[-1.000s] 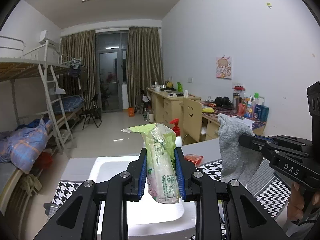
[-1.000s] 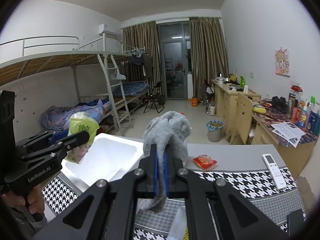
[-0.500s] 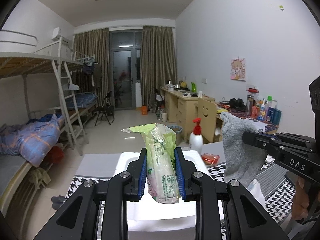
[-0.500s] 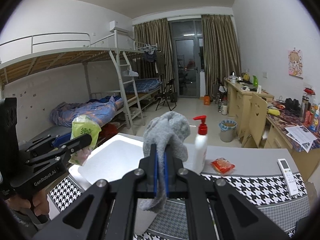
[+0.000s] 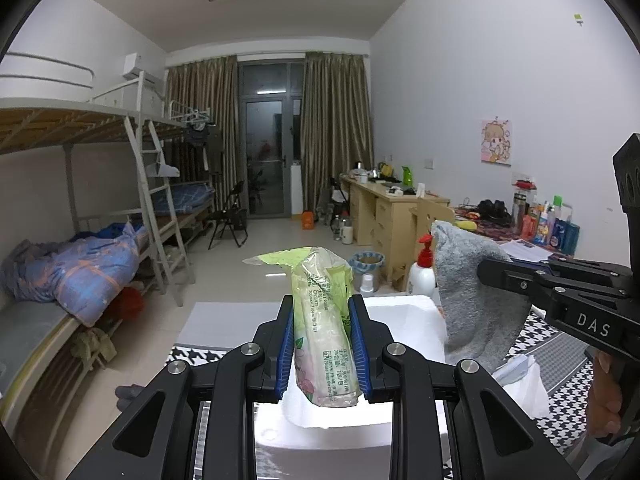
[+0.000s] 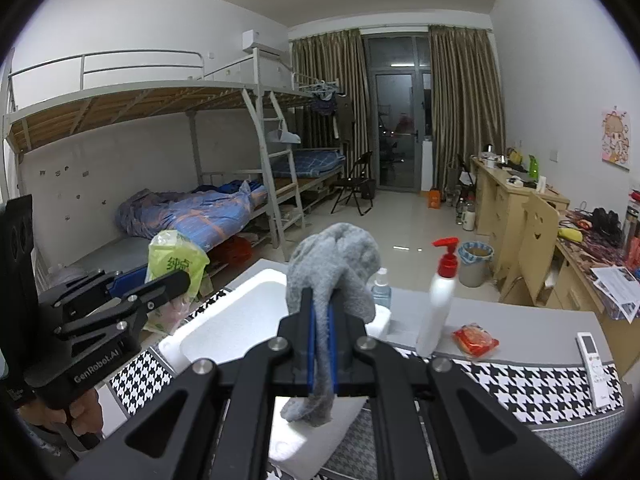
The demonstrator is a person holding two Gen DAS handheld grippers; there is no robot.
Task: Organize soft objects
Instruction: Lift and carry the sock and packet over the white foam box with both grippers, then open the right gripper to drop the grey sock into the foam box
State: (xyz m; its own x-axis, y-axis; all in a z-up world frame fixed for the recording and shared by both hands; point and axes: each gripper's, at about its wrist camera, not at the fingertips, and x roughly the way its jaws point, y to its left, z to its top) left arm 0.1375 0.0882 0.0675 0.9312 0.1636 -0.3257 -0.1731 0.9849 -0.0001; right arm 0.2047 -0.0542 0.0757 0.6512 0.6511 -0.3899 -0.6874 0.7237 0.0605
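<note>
My left gripper is shut on a green tissue pack and holds it upright above the white foam box. The pack also shows in the right wrist view, held by the left gripper. My right gripper is shut on a grey sock, which hangs over the box's right edge. In the left wrist view the sock hangs from the right gripper to the right of the pack.
A white pump bottle with red top, a small spray bottle, a red snack packet and a white remote are on the houndstooth-covered table. Bunk beds stand left, desks right.
Both grippers have moved back and up with their loads; the foam box and the pump bottle now sit lower and farther ahead. Both grips are unchanged.
</note>
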